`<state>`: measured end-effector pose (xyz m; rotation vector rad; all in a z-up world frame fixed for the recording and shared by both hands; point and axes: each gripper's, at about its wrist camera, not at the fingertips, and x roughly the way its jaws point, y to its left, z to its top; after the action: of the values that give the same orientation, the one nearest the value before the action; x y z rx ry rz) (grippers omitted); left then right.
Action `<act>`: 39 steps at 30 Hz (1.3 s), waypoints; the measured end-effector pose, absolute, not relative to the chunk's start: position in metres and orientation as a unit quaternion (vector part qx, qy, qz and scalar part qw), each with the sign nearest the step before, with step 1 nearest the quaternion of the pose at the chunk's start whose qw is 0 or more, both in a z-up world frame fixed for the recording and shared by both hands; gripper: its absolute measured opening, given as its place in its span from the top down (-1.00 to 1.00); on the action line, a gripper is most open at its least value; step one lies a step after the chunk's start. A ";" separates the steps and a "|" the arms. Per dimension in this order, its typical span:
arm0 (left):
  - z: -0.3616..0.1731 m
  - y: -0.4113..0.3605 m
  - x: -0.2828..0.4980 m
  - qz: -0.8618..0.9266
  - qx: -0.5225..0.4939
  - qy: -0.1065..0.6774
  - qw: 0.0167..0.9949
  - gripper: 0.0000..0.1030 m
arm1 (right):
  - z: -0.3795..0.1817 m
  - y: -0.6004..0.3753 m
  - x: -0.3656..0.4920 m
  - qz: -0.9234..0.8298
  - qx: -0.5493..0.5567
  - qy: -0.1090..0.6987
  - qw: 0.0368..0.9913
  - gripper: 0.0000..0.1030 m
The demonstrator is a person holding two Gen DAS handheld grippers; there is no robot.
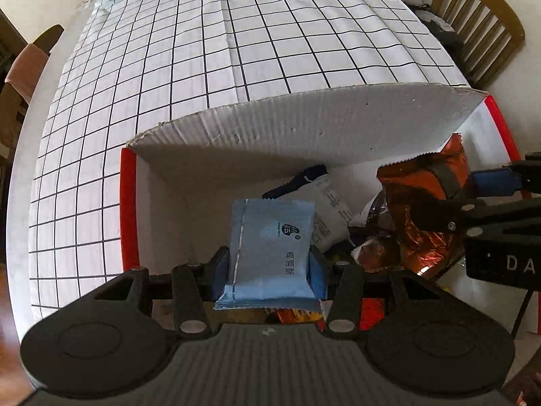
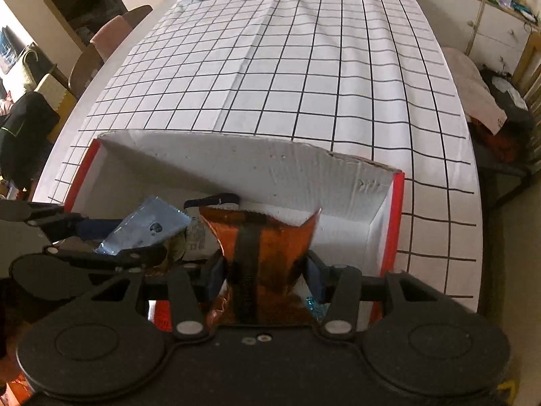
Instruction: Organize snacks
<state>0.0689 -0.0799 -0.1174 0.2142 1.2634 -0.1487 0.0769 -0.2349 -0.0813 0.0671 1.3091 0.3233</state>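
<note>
Lowering both packets into red-edged box (image 1: 129, 203): keep descent slow, release only over bare floor at frame left. Left gripper (image 1: 268, 270) part-closed, pinching pale blue packet (image 1: 270, 247) (flat, matte, dark logo). Right gripper (image 2: 265, 270) part-closed on crinkled orange foil packet (image 2: 263, 253), frame centre, above box interior.

Gridded tablecloth (image 1: 236, 50), wooden chair (image 1: 480, 23), perhaps cabinets (image 2: 490, 30)
</note>
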 end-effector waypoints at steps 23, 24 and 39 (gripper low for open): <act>-0.068 -0.070 0.037 -0.070 0.058 0.526 0.845 -0.42 | -0.038 -0.237 0.055 0.194 0.036 0.567 0.800 -0.23; -0.065 -0.069 0.035 -0.075 0.058 0.521 0.848 -0.42 | -0.035 -0.237 0.054 0.194 0.037 0.565 0.801 -0.32; -0.028 -0.044 0.010 -0.117 0.032 0.464 0.877 -0.54 | 0.006 -0.233 0.030 0.152 0.055 0.512 0.844 -0.66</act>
<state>0.0102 -0.0436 -0.0280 0.0669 0.9682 -0.2447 0.0300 -0.2335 0.0061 0.1154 1.0799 0.3217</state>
